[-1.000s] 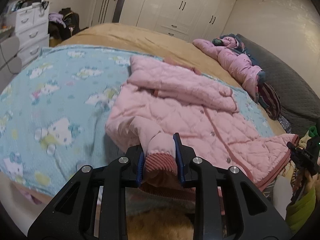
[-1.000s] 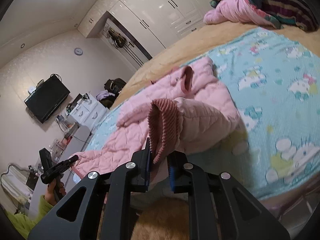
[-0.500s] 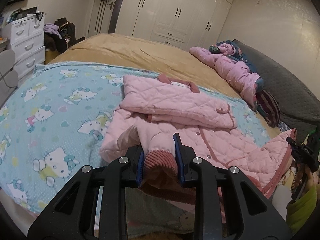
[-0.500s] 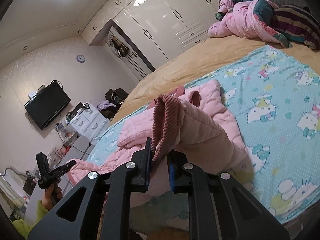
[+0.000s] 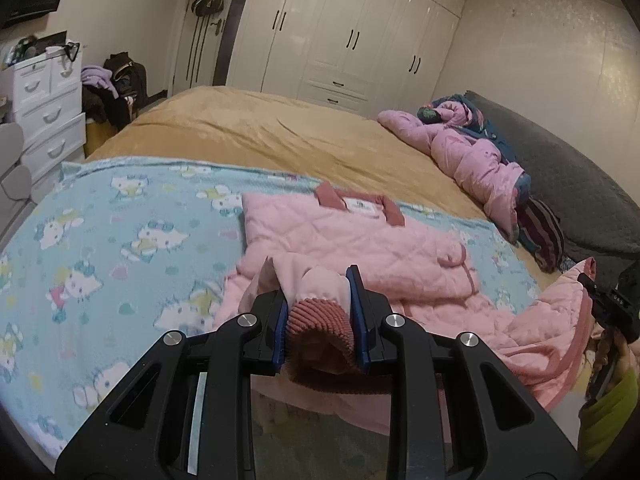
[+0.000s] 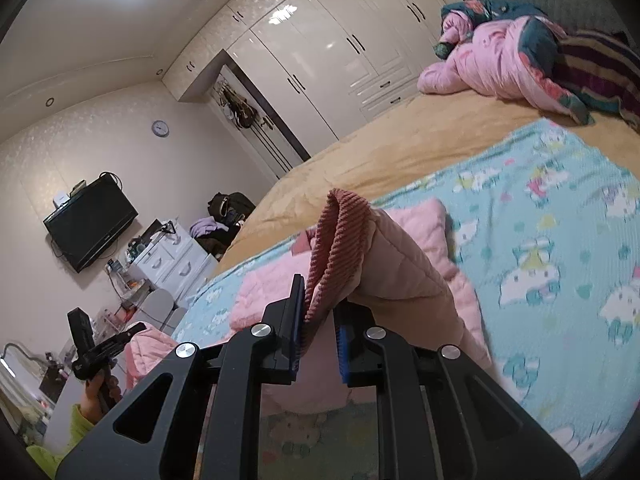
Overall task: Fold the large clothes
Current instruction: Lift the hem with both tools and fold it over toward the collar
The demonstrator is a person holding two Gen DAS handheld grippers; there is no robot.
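A pink quilted jacket (image 5: 360, 240) lies collar-away on a blue cartoon-cat blanket (image 5: 120, 240), one side folded over its front. My left gripper (image 5: 318, 312) is shut on a bunched corner with darker ribbed trim (image 5: 320, 320), held above the near bed edge. In the right wrist view my right gripper (image 6: 320, 320) is shut on another ribbed-trimmed corner (image 6: 336, 240), which stands up between the jaws. Each view shows the other gripper at its edge with the lifted hem: the right gripper (image 5: 592, 284) and the left gripper (image 6: 136, 328), held by a hand in a green sleeve (image 6: 84, 416).
A tan bedspread (image 5: 280, 132) covers the far half of the bed. A heap of pink and striped clothes (image 5: 472, 152) lies by the grey headboard (image 5: 580, 200). White drawers (image 5: 48, 112) and a wardrobe (image 5: 352, 40) line the walls; a television (image 6: 92, 224) hangs on one.
Both grippers have risen with the jacket's lower edge still clamped, lifting it off the blanket. The collar end stays flat on the bed and now sits farther off in both views.
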